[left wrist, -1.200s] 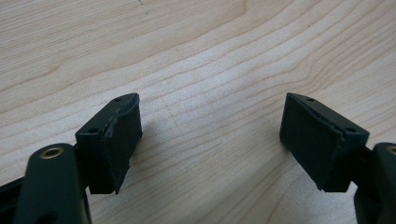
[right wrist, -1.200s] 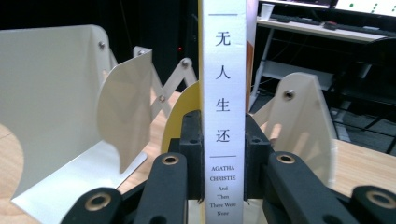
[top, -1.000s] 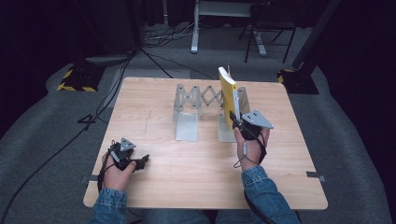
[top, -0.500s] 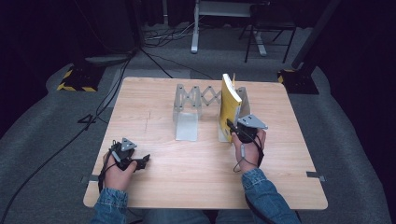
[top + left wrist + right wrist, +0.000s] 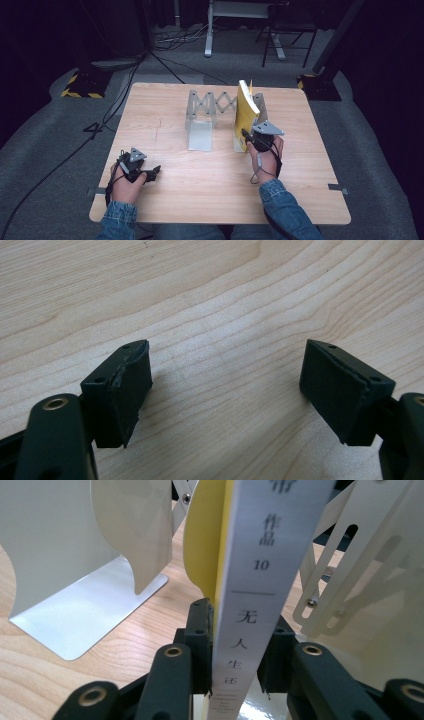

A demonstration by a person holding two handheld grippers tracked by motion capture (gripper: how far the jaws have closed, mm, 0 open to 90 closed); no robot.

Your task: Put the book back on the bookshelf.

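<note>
The right hand-held gripper (image 5: 235, 655) pinches the spine of a yellow book (image 5: 245, 111), upright between the metal bookend plates (image 5: 200, 120) of an expanding rack. The left hand-held gripper (image 5: 225, 390) rests spread on the bare wooden surface (image 5: 200, 175), well apart.

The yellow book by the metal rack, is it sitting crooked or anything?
Slightly: the yellow book leans a little instead of standing plumb in the bookend rack, its front cover bowing away from the pages. The right gripper clamps its spine. Nothing looks damaged.
</note>
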